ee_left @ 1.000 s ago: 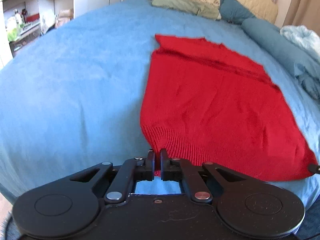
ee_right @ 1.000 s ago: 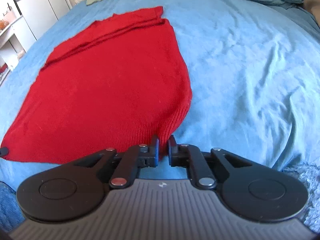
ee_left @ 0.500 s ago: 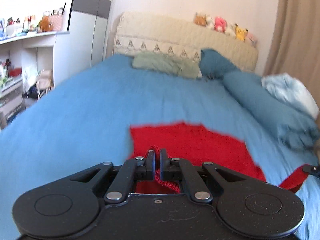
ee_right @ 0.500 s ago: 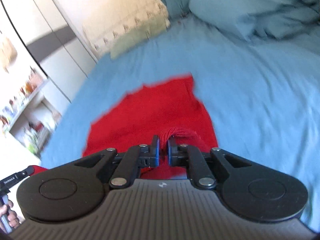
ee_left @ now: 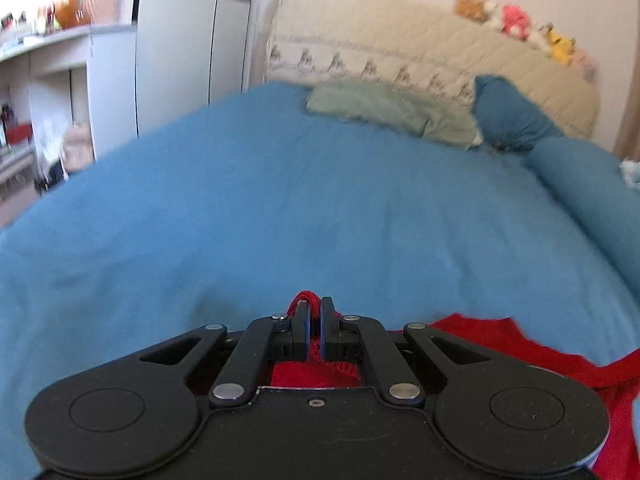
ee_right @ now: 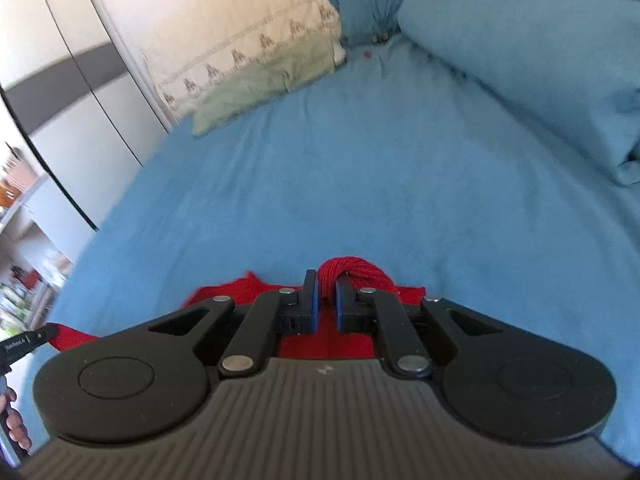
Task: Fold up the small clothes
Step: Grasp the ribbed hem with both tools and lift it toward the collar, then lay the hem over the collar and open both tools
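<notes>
Lifted since a second ago, the red knitted garment (ee_left: 480,344) is clamped at one hem corner by each tool, left tool (ee_left: 315,330) and right tool (ee_right: 325,304); its body trails below and behind both, over the blue bed (ee_left: 280,208), hem edge spanning sideways between them.

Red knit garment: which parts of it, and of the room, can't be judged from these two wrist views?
- Red garment: mostly hidden beneath the left gripper body; fold state unknown.
- Right wrist view: right gripper body covers the cloth's lower part.
- Shelf items: motion-blurred, unidentifiable.
- Plush toys on the headboard: too small and soft to name.
</notes>
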The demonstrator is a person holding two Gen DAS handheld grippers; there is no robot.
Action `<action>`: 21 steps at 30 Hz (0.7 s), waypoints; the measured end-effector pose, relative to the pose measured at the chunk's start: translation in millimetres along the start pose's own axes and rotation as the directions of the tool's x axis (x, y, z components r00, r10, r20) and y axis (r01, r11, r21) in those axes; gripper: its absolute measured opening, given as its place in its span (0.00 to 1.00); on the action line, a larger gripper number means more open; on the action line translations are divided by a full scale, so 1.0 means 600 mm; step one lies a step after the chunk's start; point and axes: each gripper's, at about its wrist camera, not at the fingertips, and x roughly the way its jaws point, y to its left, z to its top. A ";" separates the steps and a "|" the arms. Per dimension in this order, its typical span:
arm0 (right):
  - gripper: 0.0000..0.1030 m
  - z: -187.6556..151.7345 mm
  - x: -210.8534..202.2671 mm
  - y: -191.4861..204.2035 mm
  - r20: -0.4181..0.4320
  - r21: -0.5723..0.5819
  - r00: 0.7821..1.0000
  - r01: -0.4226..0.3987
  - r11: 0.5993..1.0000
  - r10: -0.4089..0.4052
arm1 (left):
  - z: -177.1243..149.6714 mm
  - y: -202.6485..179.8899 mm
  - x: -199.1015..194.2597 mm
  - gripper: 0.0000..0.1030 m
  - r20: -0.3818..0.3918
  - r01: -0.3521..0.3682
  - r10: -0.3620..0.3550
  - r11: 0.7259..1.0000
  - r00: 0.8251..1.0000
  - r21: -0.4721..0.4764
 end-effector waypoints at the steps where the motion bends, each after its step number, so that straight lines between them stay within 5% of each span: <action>1: 0.22 -0.005 0.022 -0.007 -0.008 -0.005 1.000 0.008 1.000 -0.008 | -0.003 -0.002 0.020 0.04 -0.014 -0.008 0.008 1.000 1.000 0.008; 8: 0.24 0.005 0.129 -0.024 -0.068 -0.024 0.996 0.048 0.999 -0.049 | 0.011 -0.019 0.093 0.06 -0.099 -0.054 0.061 0.996 0.993 0.073; 9: 0.27 0.006 0.132 -0.024 -0.073 -0.034 0.996 0.053 0.998 -0.055 | 0.014 -0.022 0.093 0.14 -0.102 -0.064 0.072 0.995 0.992 0.076; 11: 0.51 0.005 0.121 -0.020 -0.056 -0.060 0.996 0.065 0.996 -0.069 | 0.019 -0.023 0.077 0.48 -0.093 -0.077 0.084 0.994 0.992 0.082; 12: 0.81 0.000 0.102 -0.015 -0.036 -0.081 0.996 0.077 0.994 -0.081 | 0.019 -0.029 0.063 0.76 -0.079 -0.084 0.091 0.992 0.993 0.090; 13: 0.98 -0.006 0.083 -0.011 -0.005 -0.099 0.996 0.089 0.991 -0.090 | 0.021 -0.033 0.048 0.88 -0.053 -0.090 0.095 0.991 0.994 0.102; 16: 1.00 -0.034 0.037 0.006 0.002 -0.165 1.000 0.019 0.986 -0.019 | 0.004 -0.049 -0.009 0.94 -0.018 -0.036 0.039 0.985 0.999 0.168; 21: 1.00 -0.109 0.019 0.018 -0.101 -0.232 0.995 -0.022 0.973 -0.002 | -0.079 -0.072 -0.031 0.95 -0.167 0.080 -0.037 0.961 0.985 0.263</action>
